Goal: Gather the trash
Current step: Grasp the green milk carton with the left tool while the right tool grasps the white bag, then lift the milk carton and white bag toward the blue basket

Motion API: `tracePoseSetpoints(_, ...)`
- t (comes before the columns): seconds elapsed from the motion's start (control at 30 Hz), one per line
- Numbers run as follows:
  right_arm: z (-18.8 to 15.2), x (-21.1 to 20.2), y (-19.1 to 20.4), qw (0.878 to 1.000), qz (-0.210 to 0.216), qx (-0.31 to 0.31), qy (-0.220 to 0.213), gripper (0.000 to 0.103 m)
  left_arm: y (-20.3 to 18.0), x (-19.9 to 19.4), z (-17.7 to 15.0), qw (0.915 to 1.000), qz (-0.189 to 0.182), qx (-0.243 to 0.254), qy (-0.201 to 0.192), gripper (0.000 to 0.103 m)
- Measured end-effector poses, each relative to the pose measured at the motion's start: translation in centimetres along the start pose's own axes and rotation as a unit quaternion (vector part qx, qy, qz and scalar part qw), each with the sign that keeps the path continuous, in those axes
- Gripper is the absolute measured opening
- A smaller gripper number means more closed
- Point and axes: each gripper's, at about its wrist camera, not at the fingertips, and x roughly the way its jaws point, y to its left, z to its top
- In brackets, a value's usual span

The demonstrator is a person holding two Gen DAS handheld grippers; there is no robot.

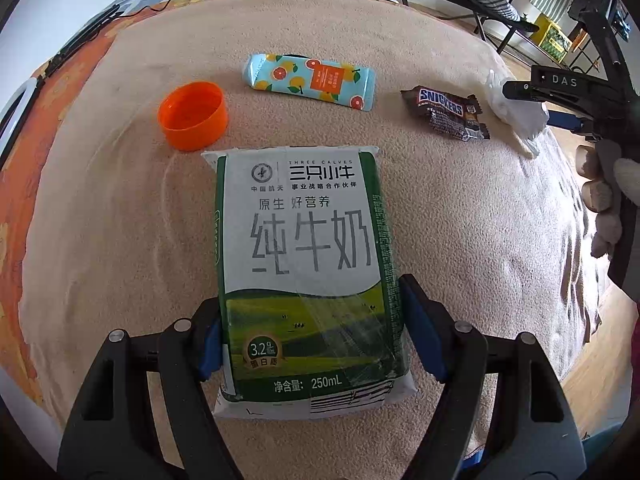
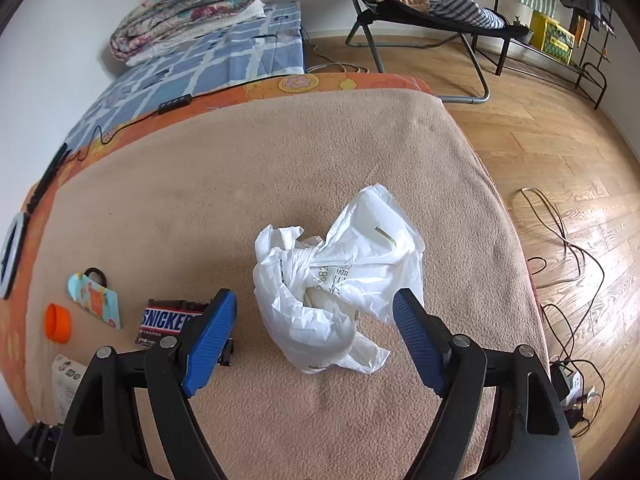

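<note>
A flattened green-and-white milk carton (image 1: pixel 304 264) lies on the tan blanket (image 1: pixel 120 220). My left gripper (image 1: pixel 310 292) straddles its lower half, with both blue pads (image 1: pixel 424 332) against its sides. Beyond it lie an orange cap (image 1: pixel 192 116), a teal carton printed with grapefruit (image 1: pixel 310 80) and a Snickers wrapper (image 1: pixel 446 114). My right gripper (image 2: pixel 314 295) hangs open over a crumpled white plastic bag (image 2: pixel 340 280), its pads apart from the bag on either side. The right wrist view also shows the Snickers wrapper (image 2: pixel 168 320), the orange cap (image 2: pixel 58 323) and the teal carton (image 2: pixel 94 300) to the left.
The blanket's right edge drops to a wooden floor (image 2: pixel 560 140) with loose cables (image 2: pixel 560 248) and a power strip. A folded quilt (image 2: pixel 188 8) lies on a blue checked sheet at the back. A black cable with a controller (image 2: pixel 174 102) runs along the orange border. A folding chair (image 2: pixel 420 8) stands behind.
</note>
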Motion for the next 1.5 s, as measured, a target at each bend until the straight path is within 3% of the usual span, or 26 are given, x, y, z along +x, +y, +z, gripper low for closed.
tracePoseSetpoints(0.07, 0.1, 0.3, -0.1, 1.000, -0.007, 0.004, 0.001, 0.077, 0.0, -0.2, -0.2, 1.0000, 0.000, 0.001, -0.002, 0.077)
tracePoseSetpoints(0.13, 0.2, 0.7, -0.3, 1.000, -0.007, 0.010, 0.005, 0.062, 0.2, -0.4, -0.3, 1.0000, 0.000, 0.000, -0.004, 0.077)
tracePoseSetpoints(0.33, 0.0, 1.0, -0.6, 1.000, 0.008, 0.014, 0.008, 0.040, 0.2, -1.0, -0.4, 0.9999, -0.003, -0.006, -0.012, 0.077)
tracePoseSetpoints(0.67, -0.9, -1.5, -0.9, 1.000, 0.016, 0.003, -0.015, 0.037, 0.7, -3.3, -1.2, 0.9994, -0.015, -0.011, -0.028, 0.077)
tracePoseSetpoints(0.97, -2.8, -6.7, 0.8, 0.998, 0.036, -0.035, -0.042, 0.037, 1.2, -7.2, -3.2, 0.9986, -0.022, -0.010, -0.048, 0.077)
tracePoseSetpoints(1.5, -10.5, -15.8, 5.6, 0.985, 0.099, -0.116, -0.080, 0.037, 1.9, -13.4, -8.9, 0.9969, -0.029, 0.002, -0.072, 0.077)
